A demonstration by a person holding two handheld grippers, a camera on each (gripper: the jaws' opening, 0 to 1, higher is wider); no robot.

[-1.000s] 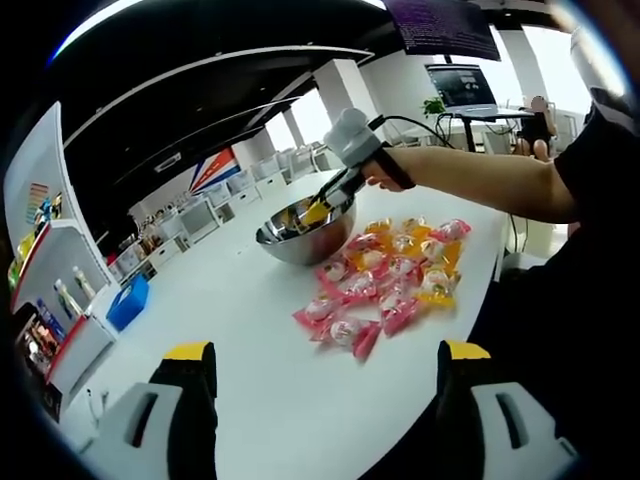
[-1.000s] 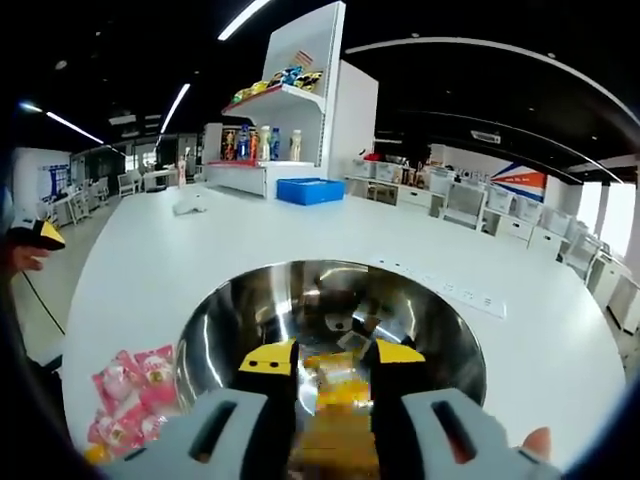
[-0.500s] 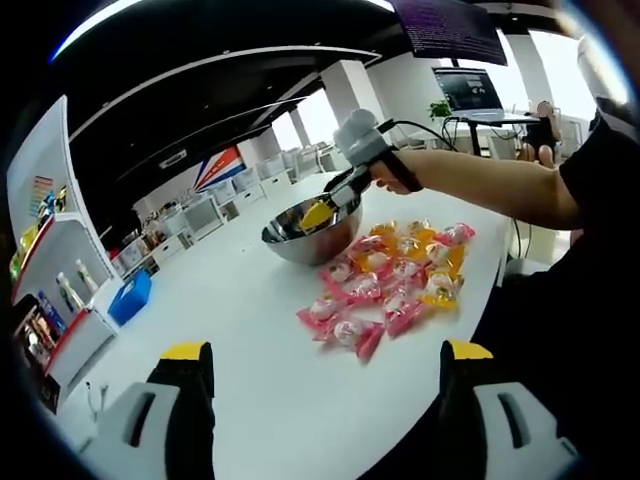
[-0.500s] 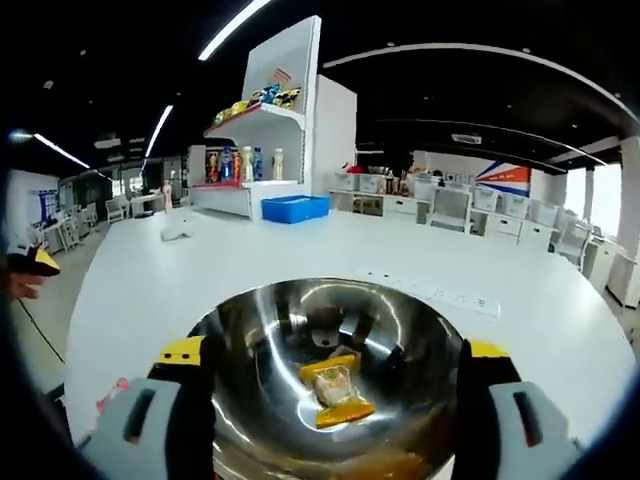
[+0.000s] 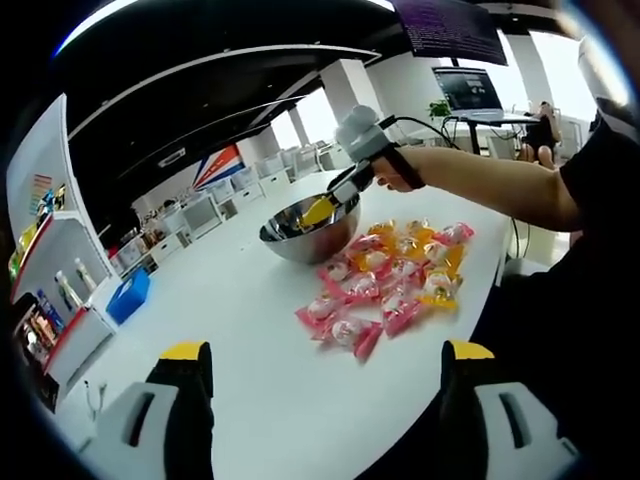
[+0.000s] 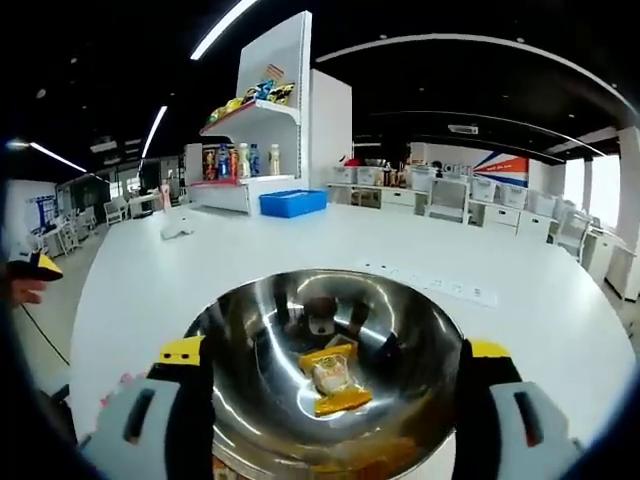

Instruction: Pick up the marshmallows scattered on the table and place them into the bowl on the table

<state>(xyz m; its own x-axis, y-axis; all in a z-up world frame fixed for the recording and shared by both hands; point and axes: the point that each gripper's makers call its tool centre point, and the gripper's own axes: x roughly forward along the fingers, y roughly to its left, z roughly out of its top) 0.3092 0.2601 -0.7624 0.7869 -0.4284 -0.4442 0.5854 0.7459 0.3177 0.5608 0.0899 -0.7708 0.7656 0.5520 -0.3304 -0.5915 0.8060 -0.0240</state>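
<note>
Dropped: yellow marshmallow (image 6: 333, 380) now in bowl (image 6: 250, 330) | right claw (image 6: 325, 350) spread wide | left claw (image 5: 325, 352) open, idle

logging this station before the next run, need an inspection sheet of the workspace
surface: white table, bare around the pile.
job's things: round steel bowl holding one yellow-wrapped marshmallow; heap of pink and yellow wrapped marshmallows beside the bowl.
clutter: small white object far across the table.
grippers: left gripper open over bare table; right gripper open above the bowl, holding nothing.
cables: black cable trailing from the right gripper.
surroundings: white shelf unit with bottles, blue bin, desks, monitor.
</note>
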